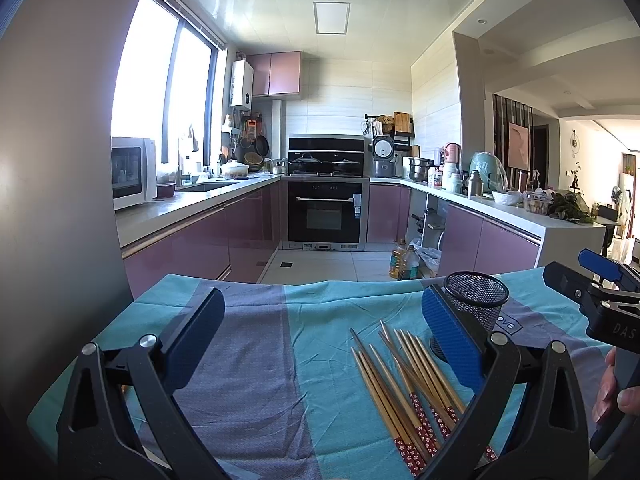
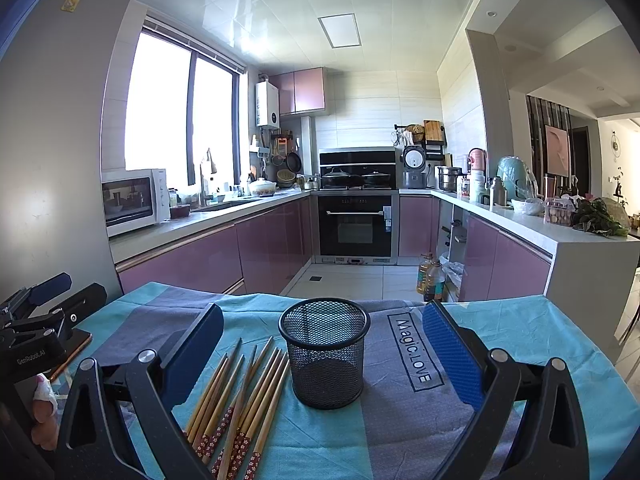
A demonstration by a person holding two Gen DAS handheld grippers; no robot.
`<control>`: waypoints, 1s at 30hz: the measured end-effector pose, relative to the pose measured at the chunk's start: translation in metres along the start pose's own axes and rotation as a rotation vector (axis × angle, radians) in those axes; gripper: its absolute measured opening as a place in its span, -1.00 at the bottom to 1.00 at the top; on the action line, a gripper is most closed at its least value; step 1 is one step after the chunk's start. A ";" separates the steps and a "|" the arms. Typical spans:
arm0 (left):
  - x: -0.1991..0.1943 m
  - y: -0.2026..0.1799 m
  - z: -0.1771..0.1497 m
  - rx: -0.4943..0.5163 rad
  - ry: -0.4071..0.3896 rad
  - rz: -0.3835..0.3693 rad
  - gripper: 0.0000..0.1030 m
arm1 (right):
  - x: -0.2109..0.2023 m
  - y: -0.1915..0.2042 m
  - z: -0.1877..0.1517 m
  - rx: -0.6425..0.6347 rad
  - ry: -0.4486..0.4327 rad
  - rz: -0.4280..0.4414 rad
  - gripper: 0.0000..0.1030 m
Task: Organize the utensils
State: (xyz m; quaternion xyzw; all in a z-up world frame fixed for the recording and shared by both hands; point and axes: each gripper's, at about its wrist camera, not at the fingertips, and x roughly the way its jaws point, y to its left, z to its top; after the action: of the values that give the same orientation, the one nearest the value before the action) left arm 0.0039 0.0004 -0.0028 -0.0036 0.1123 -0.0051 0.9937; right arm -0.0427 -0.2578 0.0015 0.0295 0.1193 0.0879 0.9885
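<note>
Several bamboo chopsticks (image 1: 404, 384) with red flowered handles lie loose on the blue and grey cloth, tips pointing away. In the right wrist view the chopsticks (image 2: 240, 396) lie just left of a black mesh cup (image 2: 325, 352) standing upright and empty. That mesh cup (image 1: 478, 300) shows behind my left gripper's right finger. My left gripper (image 1: 322, 344) is open above the cloth, left of the chopsticks. My right gripper (image 2: 323, 358) is open, its fingers either side of the cup and apart from it. Each view shows the other gripper at its edge.
The table (image 2: 540, 340) under the cloth ends ahead, with kitchen floor beyond. Purple cabinets (image 2: 208, 256) run along the left, an oven (image 2: 355, 226) stands at the back, a white counter (image 2: 592, 248) on the right. Oil bottles (image 2: 430, 278) stand on the floor.
</note>
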 end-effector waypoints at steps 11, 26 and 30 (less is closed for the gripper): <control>0.000 -0.001 0.000 0.001 0.000 0.002 0.89 | -0.001 0.003 -0.002 0.002 0.002 0.001 0.87; -0.001 -0.003 -0.002 -0.001 0.010 0.000 0.89 | -0.003 0.003 -0.001 -0.003 0.006 0.009 0.87; -0.001 -0.003 -0.002 0.001 0.010 0.002 0.89 | -0.003 0.002 0.000 -0.002 0.008 0.012 0.87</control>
State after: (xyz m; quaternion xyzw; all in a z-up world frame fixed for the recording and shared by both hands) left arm 0.0019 -0.0026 -0.0048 -0.0028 0.1171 -0.0044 0.9931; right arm -0.0460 -0.2563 0.0019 0.0289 0.1232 0.0942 0.9875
